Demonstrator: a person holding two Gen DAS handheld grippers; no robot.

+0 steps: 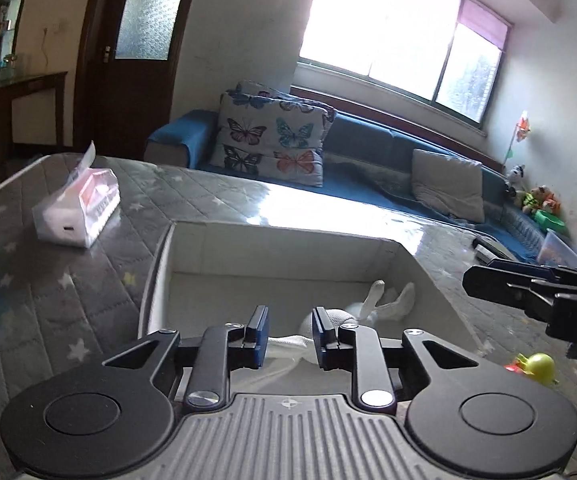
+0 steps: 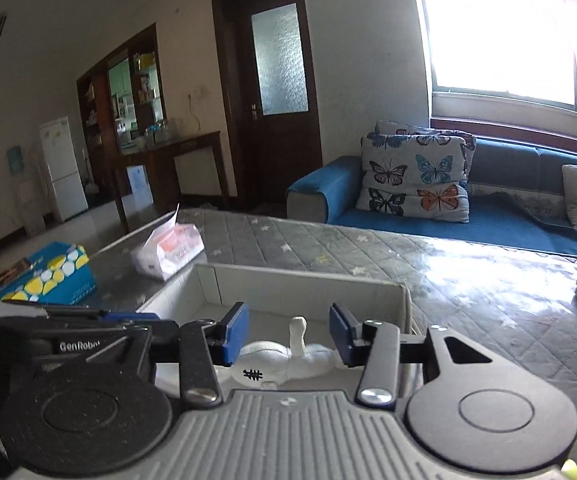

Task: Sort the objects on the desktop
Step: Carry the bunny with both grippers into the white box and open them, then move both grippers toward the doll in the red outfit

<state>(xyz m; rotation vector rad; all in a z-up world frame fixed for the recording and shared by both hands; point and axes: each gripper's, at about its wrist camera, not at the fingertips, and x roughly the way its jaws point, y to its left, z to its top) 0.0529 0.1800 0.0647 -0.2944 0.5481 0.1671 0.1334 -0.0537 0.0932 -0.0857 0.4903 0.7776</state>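
I've got both grippers over the white box (image 1: 192, 256) mid-table, left gripper (image 1: 287, 334) and right gripper (image 2: 288, 330) each spread apart and empty, since the white plush toy (image 2: 284, 360) lies inside it, while the yellow duck (image 1: 538, 365) waits near the table's right edge.

L wrist cam: low over the white box (image 1: 280, 252), close, facing 12 o'clock across the tabletop (image 1: 88, 280) toward sofa (image 1: 368, 148) and window; right tool (image 1: 528, 292) enters at 3 o'clock. R wrist cam: just right of it, same heading, left tool (image 2: 88, 320) at 9 o'clock. Shared: box, tissue pack (image 1: 76, 208), sofa
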